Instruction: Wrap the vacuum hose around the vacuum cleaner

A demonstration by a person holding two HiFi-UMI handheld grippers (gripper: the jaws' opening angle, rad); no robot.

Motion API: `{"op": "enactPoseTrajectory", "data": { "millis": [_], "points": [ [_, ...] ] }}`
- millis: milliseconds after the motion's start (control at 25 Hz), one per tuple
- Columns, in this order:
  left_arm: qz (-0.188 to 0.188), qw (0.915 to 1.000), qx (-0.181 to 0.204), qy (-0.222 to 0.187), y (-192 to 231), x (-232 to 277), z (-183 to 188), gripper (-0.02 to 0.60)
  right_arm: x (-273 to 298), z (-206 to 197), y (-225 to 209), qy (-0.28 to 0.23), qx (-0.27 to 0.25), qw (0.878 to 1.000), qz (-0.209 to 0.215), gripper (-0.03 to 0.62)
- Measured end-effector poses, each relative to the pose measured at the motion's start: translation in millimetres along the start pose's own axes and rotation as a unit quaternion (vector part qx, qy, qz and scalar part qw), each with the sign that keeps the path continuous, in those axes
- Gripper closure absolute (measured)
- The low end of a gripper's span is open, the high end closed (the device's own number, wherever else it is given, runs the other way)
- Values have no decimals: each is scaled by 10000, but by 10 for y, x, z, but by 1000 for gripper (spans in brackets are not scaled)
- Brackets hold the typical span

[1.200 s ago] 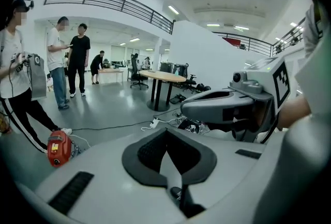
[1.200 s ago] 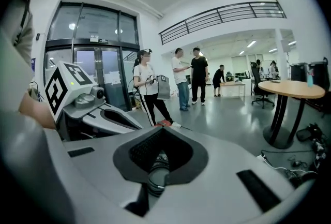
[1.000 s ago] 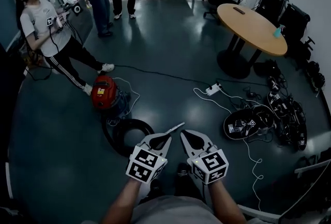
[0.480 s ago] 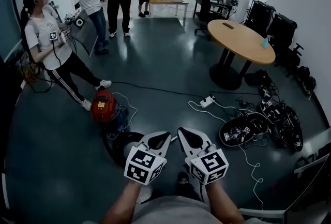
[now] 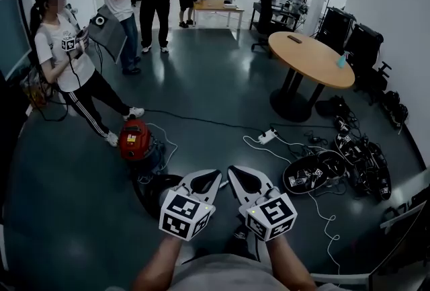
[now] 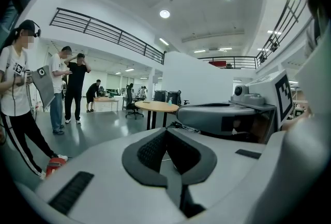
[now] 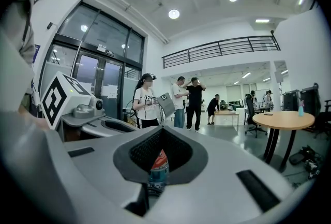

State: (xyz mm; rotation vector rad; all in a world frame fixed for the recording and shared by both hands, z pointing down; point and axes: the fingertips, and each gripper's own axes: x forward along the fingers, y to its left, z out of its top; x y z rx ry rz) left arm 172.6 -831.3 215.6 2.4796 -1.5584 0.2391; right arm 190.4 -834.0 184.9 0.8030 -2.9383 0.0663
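Note:
The red vacuum cleaner [image 5: 135, 138] stands on the dark floor, left of centre. Its black hose [image 5: 153, 187] lies coiled on the floor just in front of it, partly hidden behind my left gripper. My left gripper [image 5: 213, 176] and right gripper [image 5: 232, 171] hang side by side above the floor, nearer to me than the hose. Both are shut with nothing in them. In the left gripper view the vacuum cleaner [image 6: 54, 165] shows low at the left, beside the shut left gripper [image 6: 166, 131]. In the right gripper view the vacuum cleaner [image 7: 157, 167] shows through the gap behind the closed tips of the right gripper [image 7: 161, 130].
A person in a white shirt [image 5: 64, 61] stands just left of the vacuum cleaner. A round wooden table [image 5: 309, 58] is at the back right. A white power strip [image 5: 267, 137] and a heap of cables and devices [image 5: 339, 165] lie to the right. More people stand at the back.
Both grippers have risen together and stayed shut. The head view has tilted up, so the vacuum cleaner and hose sit slightly lower and the metal tube by the jaws is now hidden.

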Motion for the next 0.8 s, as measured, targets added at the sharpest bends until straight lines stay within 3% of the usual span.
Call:
{"op": "enactPoseTrajectory", "data": {
  "millis": [800],
  "points": [
    [-63, 9999, 110, 78, -84, 31, 12, 574, -20, 50, -11, -56, -7, 9999, 107, 591]
  ]
}}
